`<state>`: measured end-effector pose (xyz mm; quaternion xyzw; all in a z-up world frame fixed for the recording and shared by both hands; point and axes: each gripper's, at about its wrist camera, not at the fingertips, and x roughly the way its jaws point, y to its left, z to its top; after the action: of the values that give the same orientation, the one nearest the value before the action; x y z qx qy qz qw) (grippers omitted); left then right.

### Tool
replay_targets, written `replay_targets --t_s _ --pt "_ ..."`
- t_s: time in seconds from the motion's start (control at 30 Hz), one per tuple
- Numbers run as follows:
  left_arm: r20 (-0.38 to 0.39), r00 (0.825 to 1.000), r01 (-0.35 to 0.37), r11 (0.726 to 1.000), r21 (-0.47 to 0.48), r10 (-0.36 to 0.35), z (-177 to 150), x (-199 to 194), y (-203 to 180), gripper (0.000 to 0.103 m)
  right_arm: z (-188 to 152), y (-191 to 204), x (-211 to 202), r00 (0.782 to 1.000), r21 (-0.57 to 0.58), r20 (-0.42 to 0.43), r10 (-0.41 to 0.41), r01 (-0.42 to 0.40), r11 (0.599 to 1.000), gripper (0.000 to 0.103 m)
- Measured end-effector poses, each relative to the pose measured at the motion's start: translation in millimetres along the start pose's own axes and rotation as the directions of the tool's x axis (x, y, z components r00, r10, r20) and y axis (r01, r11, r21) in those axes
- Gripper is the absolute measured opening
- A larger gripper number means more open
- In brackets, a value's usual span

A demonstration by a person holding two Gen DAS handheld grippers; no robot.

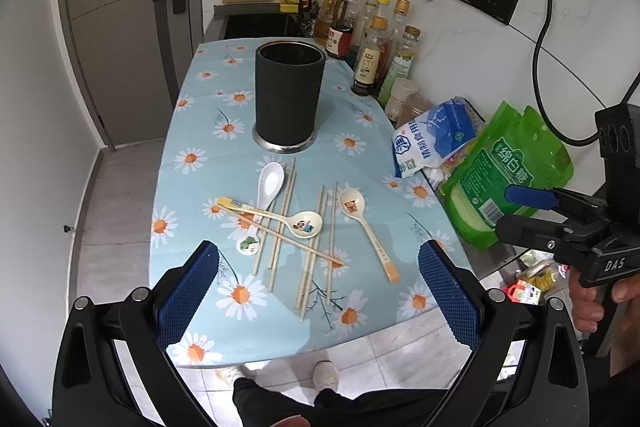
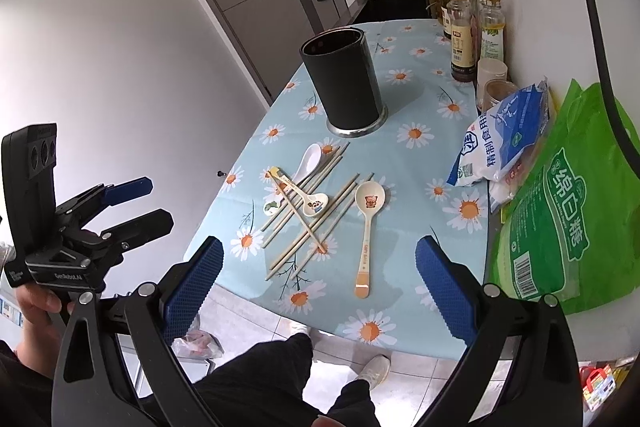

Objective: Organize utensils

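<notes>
Both tongs are nearest to the cameras and both stand wide, with nothing between their blue pads. Left tongs (image 1: 318, 293) hover over the near edge of the table (image 1: 200, 147), and right tongs (image 2: 320, 287) hover over the same edge, a little more to the right side. Each one also shows in the other camera, held in a hand beside the table.

On the table lies a light blue cloth with daisies. One black utensil holder (image 1: 289, 95) stands upright on a metal base at the far middle of the cloth, well apart from both tongs. Its inside looks dark and I cannot tell what is in it.

Between the holder and the tongs the utensils lie loose. I count three spoons. One white spoon (image 1: 269, 189) lies just in front of the holder. One cartoon spoon (image 1: 280, 219) lies across the chopsticks, bowl to the right. One bear spoon (image 1: 366, 233) lies alone on the right, its orange handle tip toward the tongs.

Wooden chopsticks (image 1: 316, 247) lie in two loose groups, with one stick diagonal over them. I count about nine, but some overlap.

At the right edge lie one green sugar bag (image 2: 560, 219) and one blue salt bag (image 2: 500, 139).
</notes>
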<state>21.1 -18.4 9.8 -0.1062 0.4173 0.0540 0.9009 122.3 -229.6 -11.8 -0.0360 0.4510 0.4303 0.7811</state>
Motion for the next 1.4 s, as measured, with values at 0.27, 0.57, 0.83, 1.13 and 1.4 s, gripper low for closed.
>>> replay_targets --t_s 0.27,0.57,0.83,1.13,1.4 --pt "-0.016 1.0 0.011 1.0 0.006 -0.01 2 7 5 0.097 3 0 9 1.0 0.01 -0.01 0.011 -0.011 1.0 0.088" --pt "-0.071 0.991 0.112 0.992 -0.066 -0.116 -2 36 27 0.096 10 -13 62 0.989 0.054 -0.145 -0.037 0.046 0.998 0.069" --pt "-0.126 0.974 0.156 0.957 -0.245 -0.191 -20 72 67 0.096 18 -31 131 0.936 0.069 -0.334 -0.114 0.145 0.987 0.045" --pt "-0.138 0.958 0.177 0.894 -0.412 -0.253 -42 97 105 0.096 32 -43 202 0.832 0.038 -0.527 -0.169 0.223 0.974 0.034" --pt "-0.126 0.956 0.178 0.864 -0.471 -0.266 -48 108 125 0.096 37 -47 240 0.732 0.039 -0.66 -0.168 0.257 0.965 0.022"
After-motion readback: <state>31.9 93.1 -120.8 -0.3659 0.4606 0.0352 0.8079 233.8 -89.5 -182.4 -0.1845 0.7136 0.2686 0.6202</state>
